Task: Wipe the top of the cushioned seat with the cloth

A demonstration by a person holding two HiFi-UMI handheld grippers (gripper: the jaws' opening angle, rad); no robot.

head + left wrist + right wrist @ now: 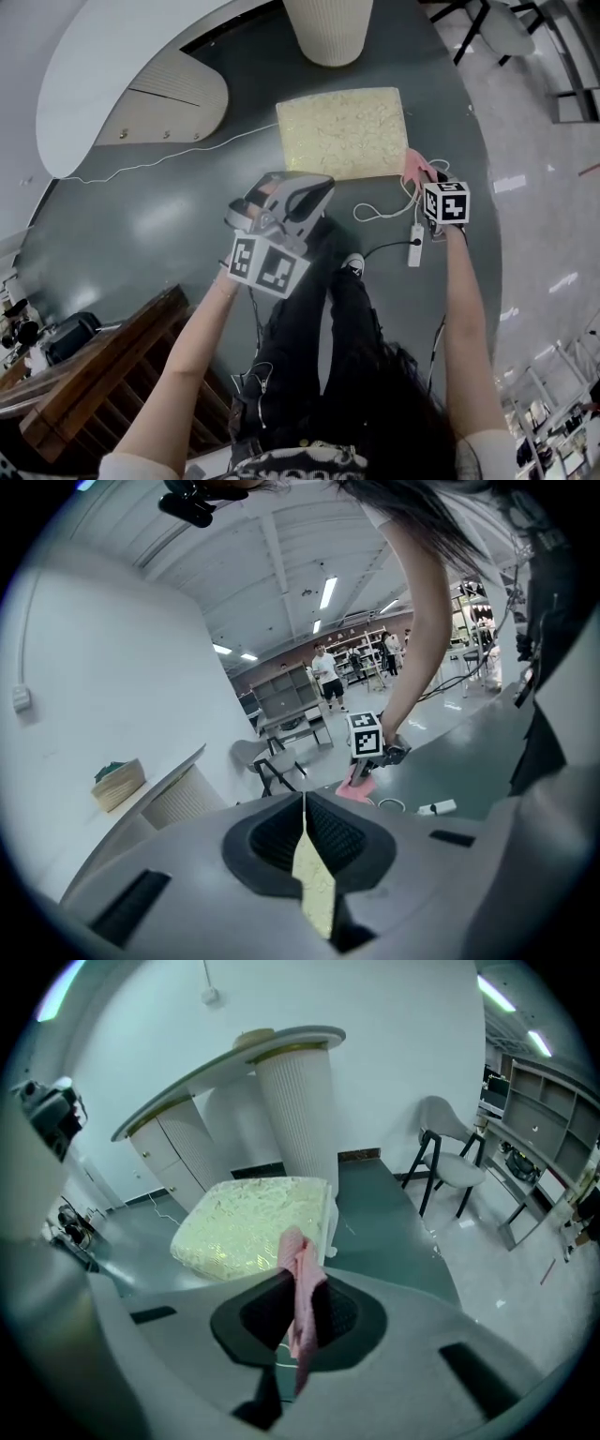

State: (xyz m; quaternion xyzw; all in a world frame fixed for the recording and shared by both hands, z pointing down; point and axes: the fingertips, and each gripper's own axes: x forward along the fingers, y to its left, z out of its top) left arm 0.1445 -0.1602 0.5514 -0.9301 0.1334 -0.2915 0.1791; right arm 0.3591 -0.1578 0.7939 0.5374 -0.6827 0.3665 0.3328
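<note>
The dark green floor [169,216] is carrying the cushioned seat [342,131], which is standing in front of a white ribbed column [328,28]. The seat is a low square block. Its top is looking pale yellow with a fine marbled pattern, and in the right gripper view its side is showing white. No stain is showing on the top from here.

The left gripper [314,187] is hovering at the near left corner of the seat. Its jaws are lying together with nothing between them; only a thin strip of the yellow top is showing behind them. The right gripper [427,178] is waiting just beside the near right corner, and its jaws are pressing on a pink cloth [414,167], which is sticking out as a narrow folded strip.

I judge that the wiping is only beginning. To do it well, the right gripper should be coming down until the loose end of the cloth is lying flat on the top, then moving in straight overlapping passes from one edge to the other with light pressure. The empty gripper should be keeping out of the path. A white power strip [415,246] is lying on the floor near the person's feet, so it is better to be stepping carefully.
</note>
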